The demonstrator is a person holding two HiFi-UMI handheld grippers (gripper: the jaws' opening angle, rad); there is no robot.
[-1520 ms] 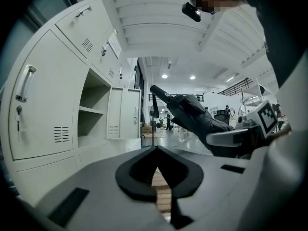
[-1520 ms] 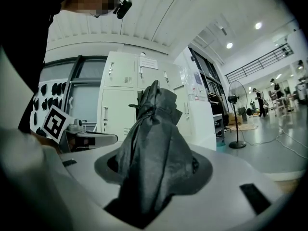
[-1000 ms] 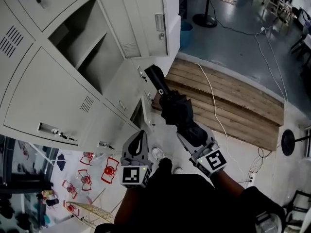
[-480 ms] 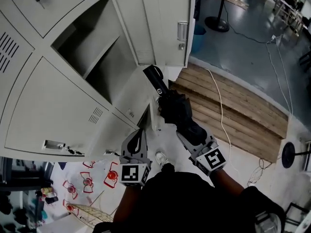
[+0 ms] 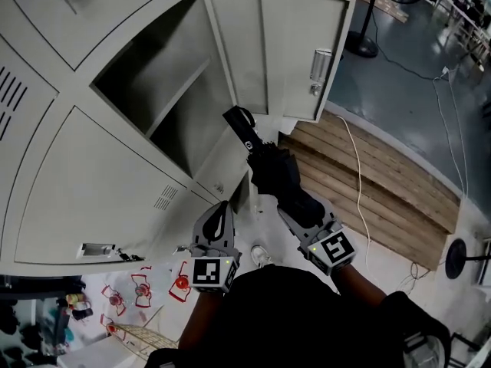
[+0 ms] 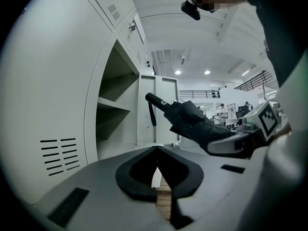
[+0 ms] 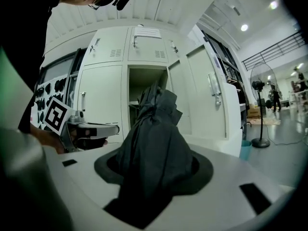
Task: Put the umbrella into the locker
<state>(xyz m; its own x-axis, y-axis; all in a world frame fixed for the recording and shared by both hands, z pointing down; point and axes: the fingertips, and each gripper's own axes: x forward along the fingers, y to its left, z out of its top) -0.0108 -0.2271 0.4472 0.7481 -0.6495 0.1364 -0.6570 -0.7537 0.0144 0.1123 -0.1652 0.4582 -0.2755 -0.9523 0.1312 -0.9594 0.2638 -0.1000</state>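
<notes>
A folded black umbrella (image 5: 272,167) sticks out of my right gripper (image 5: 295,205), which is shut on its fabric body. Its handle (image 5: 239,125) with a wrist strap points toward the open locker compartment (image 5: 176,106), just short of the opening. The locker door (image 5: 284,52) stands swung open to the right. In the right gripper view the umbrella (image 7: 154,148) fills the jaws, with the open compartment (image 7: 142,88) straight ahead. My left gripper (image 5: 219,217) is beside it on the left, shut and holding nothing. In the left gripper view the umbrella (image 6: 192,121) crosses from the right toward the compartment (image 6: 113,114).
A shelf (image 6: 113,104) divides the open compartment. Closed locker doors (image 5: 100,198) surround it, one with keys (image 5: 100,248). A wooden platform (image 5: 383,175) with a white cable (image 5: 357,167) lies on the right. A fan stand (image 5: 368,41) is beyond the door.
Both grippers and the umbrella have moved closer to the open locker. The compartment and its door now sit larger and nearer the umbrella's handle.
</notes>
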